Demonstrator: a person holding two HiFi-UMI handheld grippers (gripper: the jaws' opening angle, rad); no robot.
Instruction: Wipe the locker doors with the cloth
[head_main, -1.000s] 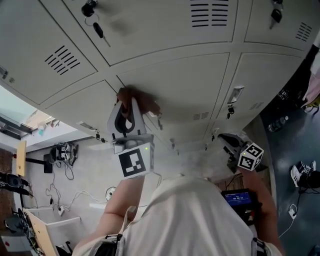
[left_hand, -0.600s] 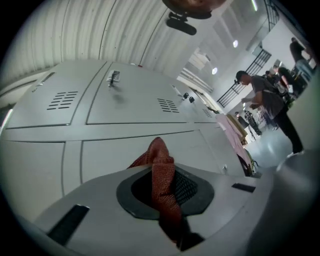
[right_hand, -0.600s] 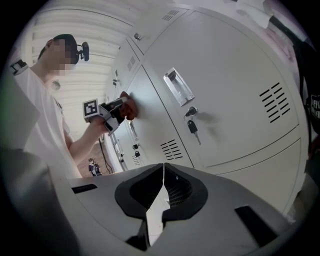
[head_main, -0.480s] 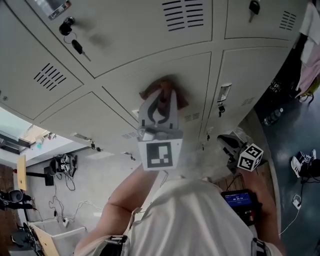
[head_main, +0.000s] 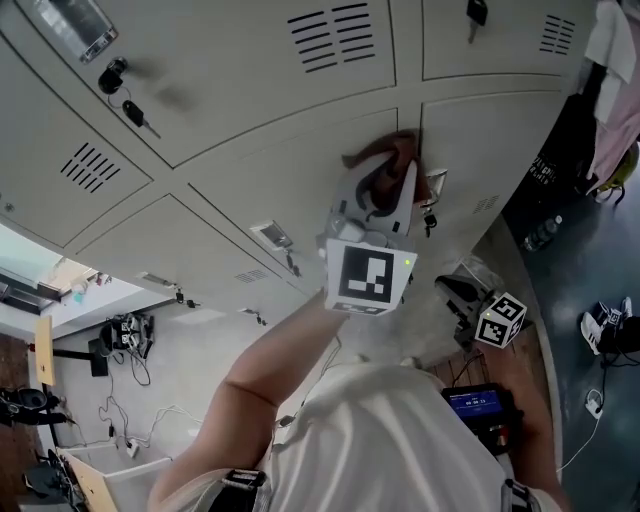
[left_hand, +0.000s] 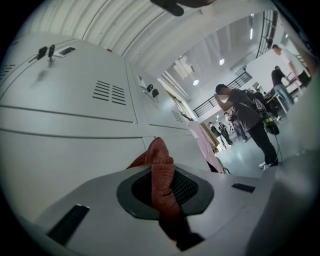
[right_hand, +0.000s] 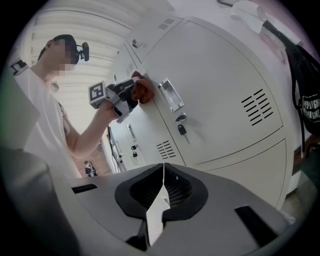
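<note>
The grey locker doors (head_main: 300, 150) fill the upper half of the head view. The left gripper (head_main: 388, 182) is raised against them at about 1 o'clock from the picture's centre, pinching the cloth (head_main: 383, 155). The right gripper (head_main: 455, 288) hangs low at 4 o'clock, pressed together with nothing between its jaws. The rust-red cloth runs as a narrow strip along the left gripper's own line. Its long axis points straight at the door and its bunched end is pressed to the metal beside a recessed handle (right_hand: 170, 94). A second ago the cloth sat at the left of this door and half a second ago near its middle. Now it lies at the door's right edge, while the right gripper has stayed put.
</note>
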